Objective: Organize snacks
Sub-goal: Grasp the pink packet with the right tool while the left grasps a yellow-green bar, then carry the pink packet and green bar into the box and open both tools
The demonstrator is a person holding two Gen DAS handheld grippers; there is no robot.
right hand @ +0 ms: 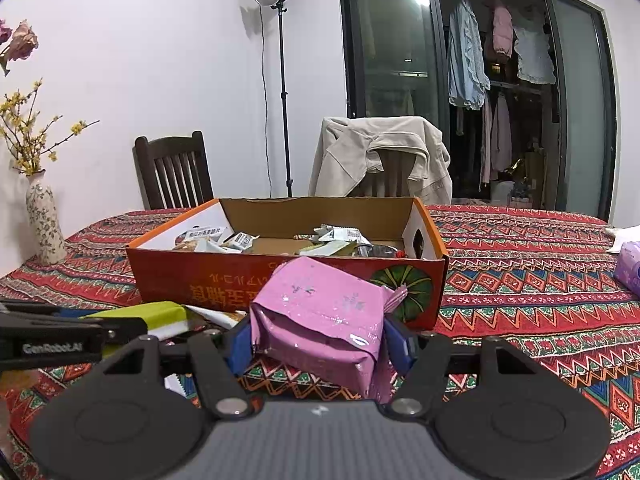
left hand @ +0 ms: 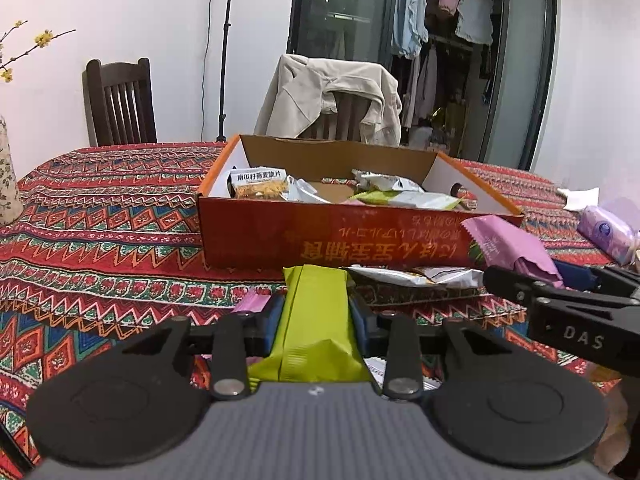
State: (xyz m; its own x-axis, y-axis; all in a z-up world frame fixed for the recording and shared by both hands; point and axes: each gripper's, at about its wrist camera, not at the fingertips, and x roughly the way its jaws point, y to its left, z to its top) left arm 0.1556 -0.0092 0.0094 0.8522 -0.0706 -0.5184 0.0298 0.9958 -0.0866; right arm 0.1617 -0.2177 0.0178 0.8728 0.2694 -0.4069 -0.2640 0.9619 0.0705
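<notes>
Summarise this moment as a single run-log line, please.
left gripper: shut on green packet | right gripper: shut on pink packet | box: ahead, open, holds snacks

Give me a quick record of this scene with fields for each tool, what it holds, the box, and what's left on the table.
left tool: shut on the green snack packet
right tool: shut on the pink snack packet
box: open red cardboard box on the patterned tablecloth, several snack packets already inside
position: both tools in front of the box's near wall, packets not yet in it
left on table: a white packet near the box
</notes>
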